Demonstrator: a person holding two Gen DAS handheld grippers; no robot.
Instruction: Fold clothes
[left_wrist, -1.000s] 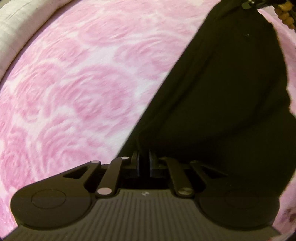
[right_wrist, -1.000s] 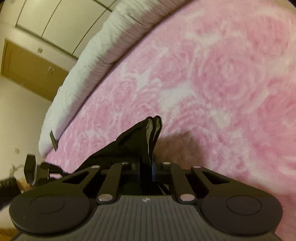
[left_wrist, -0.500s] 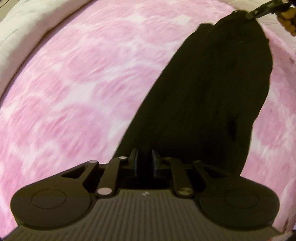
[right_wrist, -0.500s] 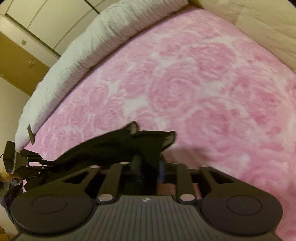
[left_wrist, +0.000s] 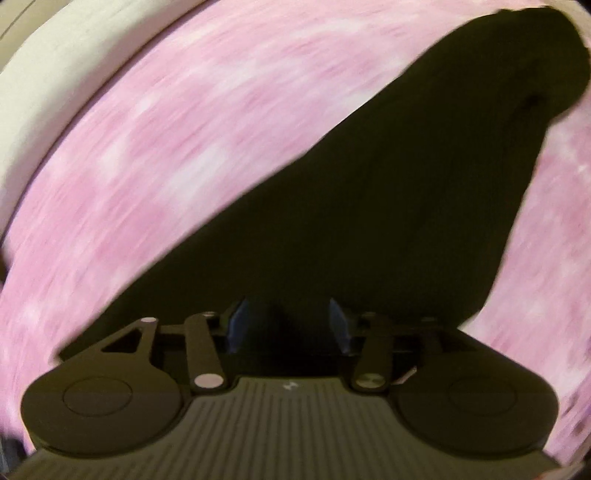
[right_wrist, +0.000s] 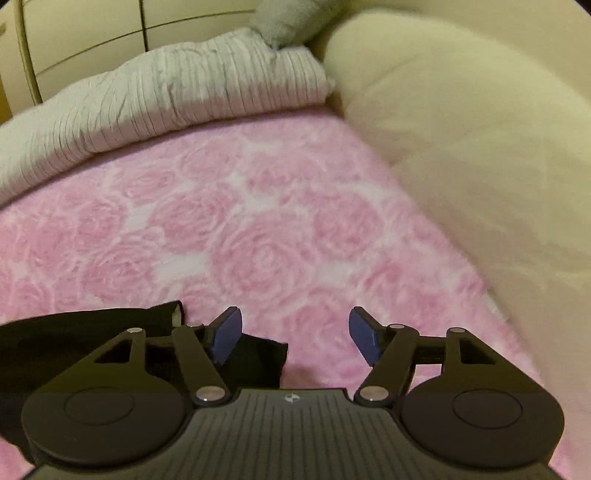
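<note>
Fingers of the left gripper stand parted, blue pads showing, with the black garment lying loose between and beyond them, nothing pinched. The garment is a dark, flat, elongated shape on the pink rose-patterned bed cover, narrowing away toward the bed's far edge; the view is blurred. The right gripper is spread wide and released over the cover; a garment corner lies under its left finger. A ribbed grey quilt lines the far edge.
</note>
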